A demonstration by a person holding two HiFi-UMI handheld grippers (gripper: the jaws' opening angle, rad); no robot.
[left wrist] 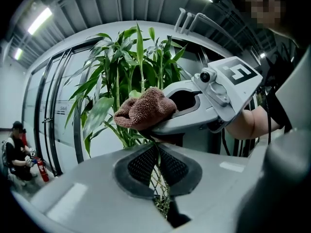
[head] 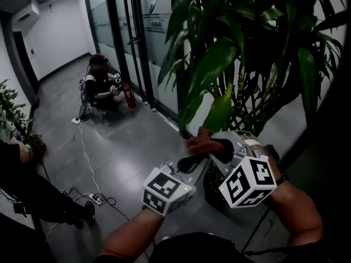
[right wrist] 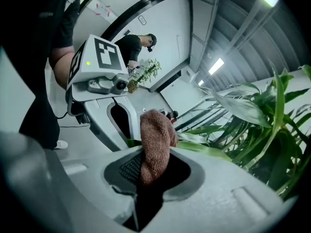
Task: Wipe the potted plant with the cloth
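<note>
Seen from above, a person's two bare forearms reach toward a tall potted plant (head: 241,48) with long, glossy green leaves, standing against a frosted glass wall (head: 115,15) on a grey floor (head: 126,141); each hand holds a white gripper topped with a black-and-white marker cube; the left gripper (left wrist: 156,159) points level at the plant, its two dark mesh pads pressed together with the thin edge of a green leaf (right wrist: 204,150) pinched between them; the right gripper (right wrist: 146,171) sits just beside it, tilted downward, its jaws clamped on a brown-red, nubbly cloth (right wrist: 156,140) that stands up from between the pads in a rounded bundle; the cloth hangs just above the left gripper's jaws and right at the held leaf, which passes behind it, though whether the fabric touches the leaf cannot be told; the plant's stems and leaves rise behind and to the right of both grippers; farther back along the glass wall, a seated person (head: 101,86) crouches near a red fire extinguisher (head: 130,96); thin cables (head: 88,163) trail across the floor; a smaller leafy plant (head: 11,108) shows at the far left edge.
</note>
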